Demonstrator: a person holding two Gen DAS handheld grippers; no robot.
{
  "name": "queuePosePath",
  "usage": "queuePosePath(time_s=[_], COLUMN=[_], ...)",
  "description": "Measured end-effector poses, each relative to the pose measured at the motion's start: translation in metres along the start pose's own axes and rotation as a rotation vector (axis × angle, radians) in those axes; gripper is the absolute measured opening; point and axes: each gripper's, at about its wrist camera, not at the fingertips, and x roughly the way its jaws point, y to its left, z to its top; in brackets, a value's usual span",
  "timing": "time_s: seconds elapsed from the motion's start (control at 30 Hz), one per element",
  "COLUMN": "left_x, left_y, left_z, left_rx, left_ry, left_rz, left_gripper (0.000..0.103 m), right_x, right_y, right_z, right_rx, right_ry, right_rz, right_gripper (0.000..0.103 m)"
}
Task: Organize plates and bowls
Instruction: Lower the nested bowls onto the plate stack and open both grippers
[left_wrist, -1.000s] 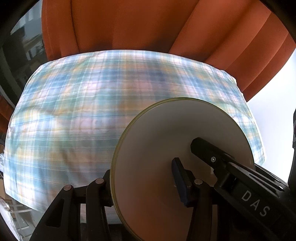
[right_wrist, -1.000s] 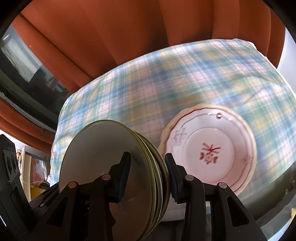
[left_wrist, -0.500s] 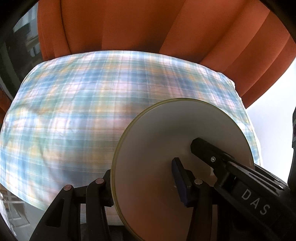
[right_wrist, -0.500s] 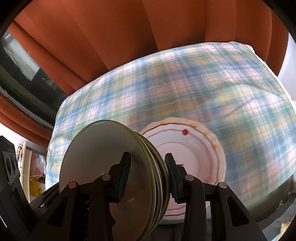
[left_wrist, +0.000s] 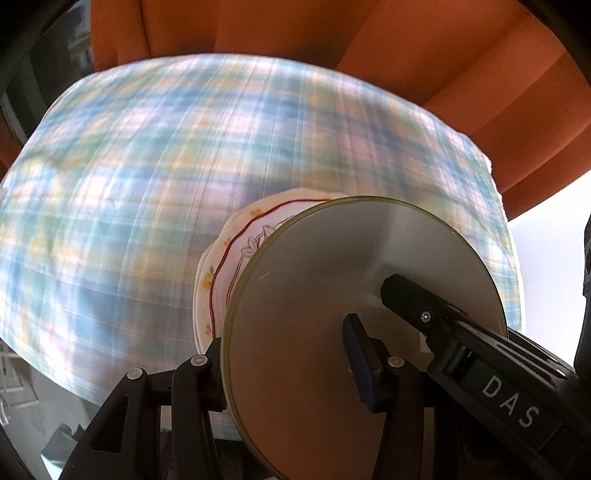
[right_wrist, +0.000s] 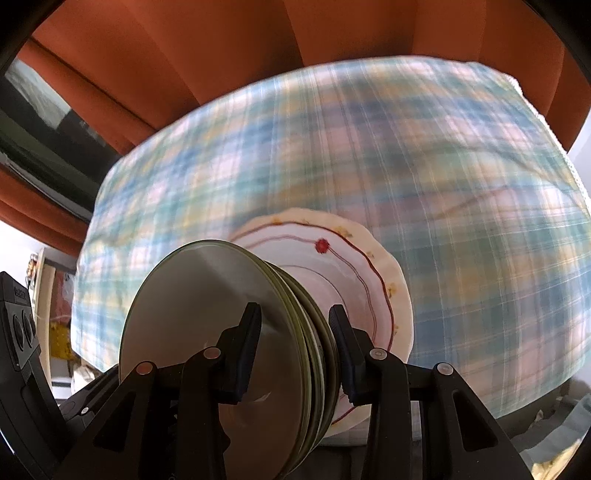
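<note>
Both hand-held grippers are clamped on one stack of green-rimmed plates (right_wrist: 229, 332): the right hand-held gripper (right_wrist: 293, 341) pinches it from one side, the left hand-held gripper (left_wrist: 288, 356) from the opposite side. The right wrist view shows several rims pressed together between the pads; the left wrist view shows only one broad face of the stack (left_wrist: 354, 295), with the tip of the other gripper lying across it.

The stack hangs in the air above the checked tablecloth (left_wrist: 147, 184) on the tabletop, just over a white flowered plate (right_wrist: 354, 273) that lies flat there. In both views the stack looks on edge, faces turned sideways and its short axis running from pad to pad, though a gripper pointing down may exaggerate that.

The step looks like setting the stack onto the flowered plate. To do it well, level both wrists together, centre the rims, lower gently, and only then loosen the jaws
</note>
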Motion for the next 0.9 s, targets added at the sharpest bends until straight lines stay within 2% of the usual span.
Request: queuePosePath(time_s=[0.13,0.47,0.73,0.9], left_x=[0.007,0.017,0.019,0.018], left_y=[0.000,-0.015,-0.034,-0.038], left_z=[0.004,0.015,0.005,-0.001], left_rx=[-0.004,0.059,0.114,0.112], left_ry=[-0.007,0.004,-0.006,-0.035], left_rz=[0.011,0.023,0.082,0.121], left_gripper=[0.050,0.050,0.050,0.054], right_x=[0.016,0.017,0.018,0.015], right_y=[-0.003,-0.010,-0.030,-0.032], right_z=[0.006,0.020,0.015,0.009], right_rx=[-0.009,-0.002,0.042,-0.008], right_ry=[0.042,0.026,0.051,0.023], right_rz=[0.002,-0.041,-0.002,0.016], right_gripper=[0.042,0.041,0.042,0.042])
